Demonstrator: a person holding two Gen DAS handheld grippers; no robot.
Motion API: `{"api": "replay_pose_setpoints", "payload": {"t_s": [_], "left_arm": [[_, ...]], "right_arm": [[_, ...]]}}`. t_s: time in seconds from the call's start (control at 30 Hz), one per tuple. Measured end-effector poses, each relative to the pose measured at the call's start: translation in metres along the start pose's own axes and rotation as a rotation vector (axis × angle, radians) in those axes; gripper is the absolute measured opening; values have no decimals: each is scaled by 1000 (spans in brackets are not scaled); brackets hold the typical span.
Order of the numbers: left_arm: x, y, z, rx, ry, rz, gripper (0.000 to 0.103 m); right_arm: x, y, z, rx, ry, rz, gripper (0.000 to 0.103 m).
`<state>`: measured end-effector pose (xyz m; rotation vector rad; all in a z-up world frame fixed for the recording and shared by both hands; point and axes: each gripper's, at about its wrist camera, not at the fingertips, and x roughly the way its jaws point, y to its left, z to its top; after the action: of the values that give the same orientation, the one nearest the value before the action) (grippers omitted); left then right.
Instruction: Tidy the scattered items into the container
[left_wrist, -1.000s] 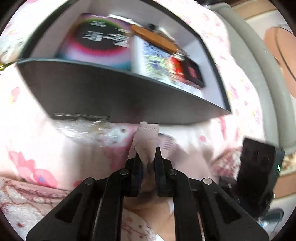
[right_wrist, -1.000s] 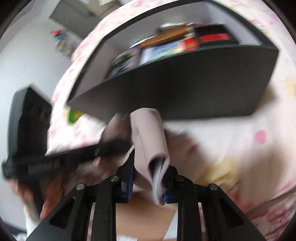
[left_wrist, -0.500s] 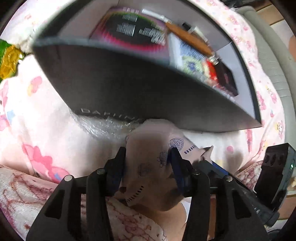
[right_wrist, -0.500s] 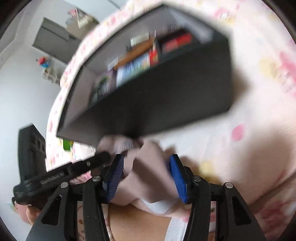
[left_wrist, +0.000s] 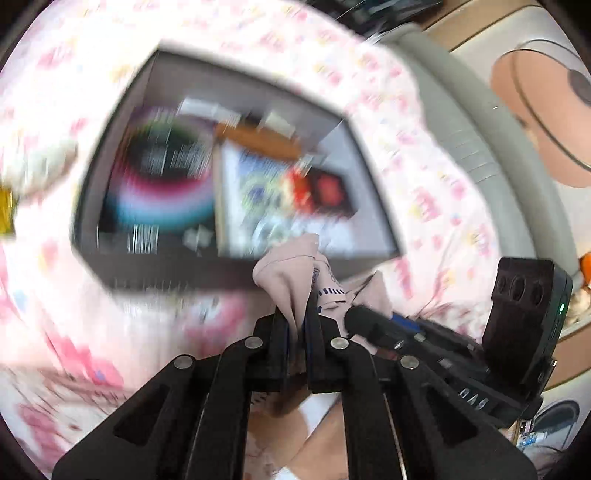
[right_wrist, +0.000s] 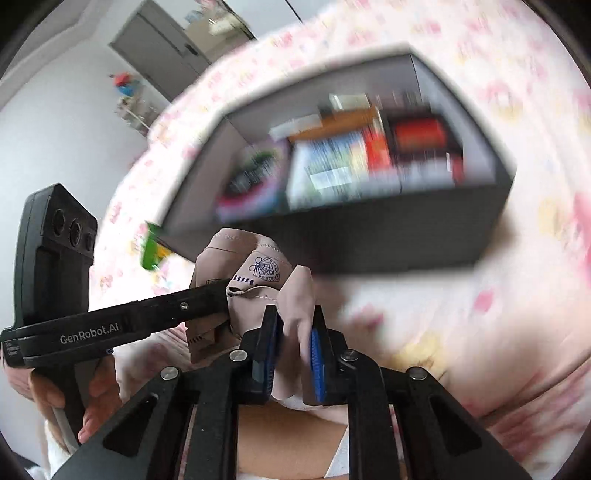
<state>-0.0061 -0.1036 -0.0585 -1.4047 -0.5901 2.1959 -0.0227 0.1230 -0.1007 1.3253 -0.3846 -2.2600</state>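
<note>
A beige cloth pouch with a dark blue printed emblem (left_wrist: 291, 275) (right_wrist: 255, 273) is held between both grippers, just in front of the near wall of a black open box (left_wrist: 173, 273) (right_wrist: 399, 240). My left gripper (left_wrist: 298, 306) is shut on one end of the pouch. My right gripper (right_wrist: 293, 325) is shut on the other end. The box holds a round-patterned colourful pack (left_wrist: 162, 184), a blue-white packet (right_wrist: 332, 166), a red-black item (right_wrist: 417, 136) and a brown flat piece (left_wrist: 258, 142). The views are motion-blurred.
The box sits on a pink floral bedsheet (left_wrist: 424, 184) (right_wrist: 498, 314). A green and yellow wrapper (right_wrist: 153, 249) lies beside the box's left corner; it also shows in the left wrist view (left_wrist: 5, 210). A grey padded bed edge (left_wrist: 498, 147) runs at the right.
Both grippers have risen with the pouch, so the box interior now shows from higher up. The jaws, wide around the pouch half a second ago, have closed tightly on it.
</note>
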Motion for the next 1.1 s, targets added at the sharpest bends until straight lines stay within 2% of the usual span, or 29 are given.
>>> {"api": "replay_pose_setpoints", "payload": {"t_s": [0.1, 0.17, 0.2, 0.23, 0.3, 0.37, 0.43, 0.5, 0.6, 0.67, 0.73, 0.8, 0.87, 0.93, 1.0, 1.03, 1.1], "left_arm": [[14, -25, 43, 39, -63, 1, 5], [8, -20, 77, 3, -62, 16, 5], [20, -14, 92, -34, -50, 17, 5], [46, -17, 110, -37, -42, 39, 5], [69, -10, 123, -25, -37, 134, 5], [85, -2, 130, -25, -15, 172, 7], [91, 8, 132, -54, 3, 194, 19], [100, 18, 125, -54, -10, 199, 27], [94, 23, 114, -34, -78, 212, 27], [83, 20, 111, -13, -151, 226, 27], [79, 15, 111, 13, -194, 216, 27], [89, 12, 115, 30, -165, 155, 27], [109, 11, 116, 27, -91, 121, 27], [128, 14, 117, -4, 4, 142, 27], [145, 26, 116, -99, 104, 210, 27], [148, 30, 114, -131, 114, 216, 27], [146, 26, 114, -115, 95, 220, 27]], "right_arm": [[-18, 17, 42, -97, -64, 10, 14], [-13, 16, 74, -128, -87, 15, 14], [-7, 14, 88, -139, -78, 12, 14], [4, 10, 102, -144, -69, -11, 14], [29, 3, 119, -161, -33, -74, 14], [52, -9, 120, -176, 9, -135, 14], [61, -26, 117, -135, 48, -145, 14], [66, -40, 114, -101, 70, -197, 15], [50, -46, 114, -113, 3, -278, 17], [34, -49, 118, -88, -81, -246, 18], [25, -51, 119, -62, -129, -210, 21], [32, -51, 120, -70, -97, -198, 21], [46, -52, 119, -78, -36, -198, 21], [60, -53, 118, -60, 40, -203, 21], [75, -59, 119, -14, 116, -194, 21], [77, -60, 119, -3, 119, -193, 21], [73, -57, 120, -20, 112, -213, 21]]}}
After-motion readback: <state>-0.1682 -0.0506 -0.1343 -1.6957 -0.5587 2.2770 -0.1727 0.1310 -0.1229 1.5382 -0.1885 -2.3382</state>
